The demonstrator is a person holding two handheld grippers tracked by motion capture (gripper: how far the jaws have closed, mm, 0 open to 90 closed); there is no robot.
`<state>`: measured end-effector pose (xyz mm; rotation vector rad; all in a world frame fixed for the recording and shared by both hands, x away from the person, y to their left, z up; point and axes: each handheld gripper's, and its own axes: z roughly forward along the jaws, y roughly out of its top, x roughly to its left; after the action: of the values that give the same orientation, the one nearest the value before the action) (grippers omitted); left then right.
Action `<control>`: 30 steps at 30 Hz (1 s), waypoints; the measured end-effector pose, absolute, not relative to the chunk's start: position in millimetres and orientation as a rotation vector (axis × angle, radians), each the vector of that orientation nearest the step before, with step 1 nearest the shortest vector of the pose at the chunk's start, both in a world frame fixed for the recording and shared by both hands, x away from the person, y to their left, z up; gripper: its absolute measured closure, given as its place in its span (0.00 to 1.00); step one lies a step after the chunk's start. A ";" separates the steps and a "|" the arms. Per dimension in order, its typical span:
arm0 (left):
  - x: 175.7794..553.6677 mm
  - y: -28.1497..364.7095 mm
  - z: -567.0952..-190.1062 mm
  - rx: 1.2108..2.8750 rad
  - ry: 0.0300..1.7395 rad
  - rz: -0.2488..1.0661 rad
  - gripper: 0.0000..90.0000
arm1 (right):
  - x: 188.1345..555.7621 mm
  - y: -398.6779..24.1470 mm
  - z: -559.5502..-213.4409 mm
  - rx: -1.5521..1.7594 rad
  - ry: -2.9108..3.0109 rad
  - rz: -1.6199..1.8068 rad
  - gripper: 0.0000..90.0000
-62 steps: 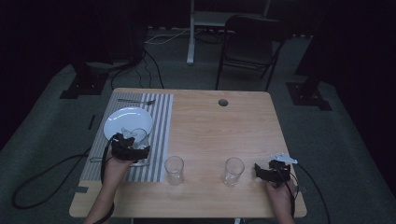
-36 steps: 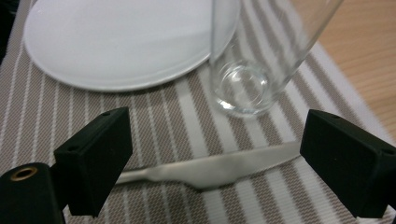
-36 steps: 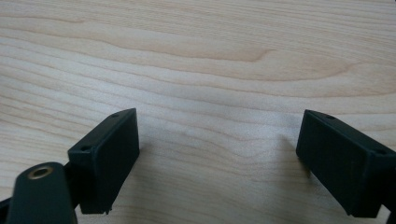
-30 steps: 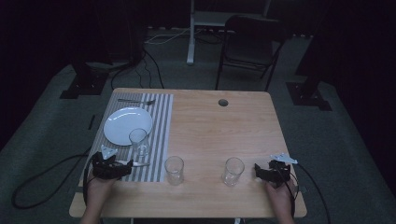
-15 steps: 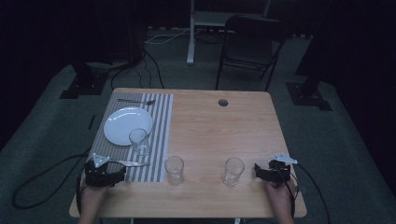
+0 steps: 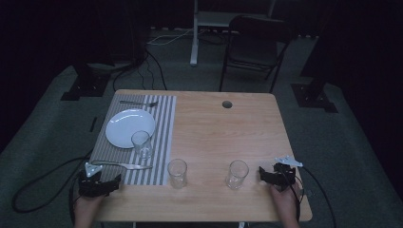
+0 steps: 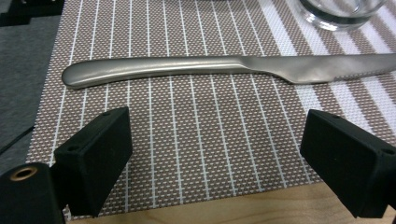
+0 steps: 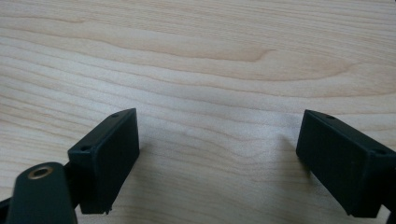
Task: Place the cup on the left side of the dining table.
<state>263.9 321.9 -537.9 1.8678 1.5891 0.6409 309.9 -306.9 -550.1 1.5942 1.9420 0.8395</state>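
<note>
My left gripper (image 6: 100, 180) rests at the table's near left corner, open and empty. In the left gripper view its jaws (image 7: 215, 135) stand wide over a striped placemat (image 7: 201, 140). A steel knife (image 7: 210, 67) lies crosswise just ahead of them, untouched. A clear glass (image 6: 141, 144) stands upright on the mat beyond the knife (image 6: 126, 166), beside a white plate (image 6: 129, 127). My right gripper (image 6: 268, 175) sits at the near right, open over bare wood (image 8: 196, 56), with nothing between its jaws (image 8: 217, 135).
Two more empty glasses (image 6: 177, 172) (image 6: 236, 174) stand on the wood between my hands. A fork (image 6: 139, 102) lies at the placemat's far end. The table (image 6: 223, 137) has a cable hole (image 6: 226, 104). A chair (image 6: 254, 42) stands beyond the far edge.
My left gripper has drawn back from the glass by the plate to the near left corner, leaving the glass standing on the mat. The right gripper has stayed put.
</note>
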 end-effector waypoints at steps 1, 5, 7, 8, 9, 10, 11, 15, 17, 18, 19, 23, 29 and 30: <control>263.5 323.1 -538.0 1.868 1.593 0.639 0.11 | 309.9 -306.9 -550.1 1.594 1.942 0.840 0.14; 260.6 329.2 -539.3 1.855 1.607 0.650 0.11 | 309.9 -306.9 -550.1 1.593 1.942 0.840 0.14; 259.5 333.5 -540.8 1.849 1.614 0.650 0.11 | 309.9 -306.9 -550.1 1.594 1.942 0.839 0.14; 259.6 334.3 -541.7 1.842 1.620 0.648 0.11 | 309.9 -306.9 -550.1 1.594 1.942 0.840 0.14; 259.5 335.6 -542.6 1.840 1.624 0.644 0.11 | 309.9 -306.9 -550.1 1.594 1.942 0.839 0.14; 259.5 336.4 -543.3 1.845 1.621 0.644 0.11 | 309.9 -306.9 -550.1 1.594 1.942 0.839 0.14; 259.2 336.6 -543.8 1.850 1.620 0.649 0.11 | 309.9 -306.9 -550.1 1.594 1.942 0.839 0.14; 258.6 335.0 -545.1 1.885 1.590 0.669 0.11 | 309.9 -306.9 -550.1 1.593 1.942 0.840 0.14; 258.7 334.5 -545.2 1.887 1.589 0.666 0.11 | 309.9 -306.9 -550.1 1.594 1.942 0.839 0.14; 258.7 334.5 -545.2 1.887 1.588 0.666 0.11 | 309.9 -306.9 -550.1 1.594 1.942 0.840 0.14; 258.7 334.5 -545.2 1.887 1.588 0.666 0.11 | 309.9 -306.9 -550.1 1.594 1.942 0.840 0.14; 258.6 334.3 -545.3 1.887 1.589 0.667 0.11 | 309.9 -306.9 -550.1 1.594 1.942 0.839 0.14; 258.5 333.9 -545.3 1.883 1.594 0.668 0.11 | 309.9 -306.9 -550.1 1.594 1.942 0.840 0.14; 258.5 333.9 -545.3 1.883 1.594 0.668 0.11 | 309.9 -306.9 -550.1 1.594 1.942 0.840 0.14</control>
<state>258.5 333.9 -545.3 1.8835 1.5940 0.6679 309.9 -306.9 -550.1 1.5941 1.9420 0.8400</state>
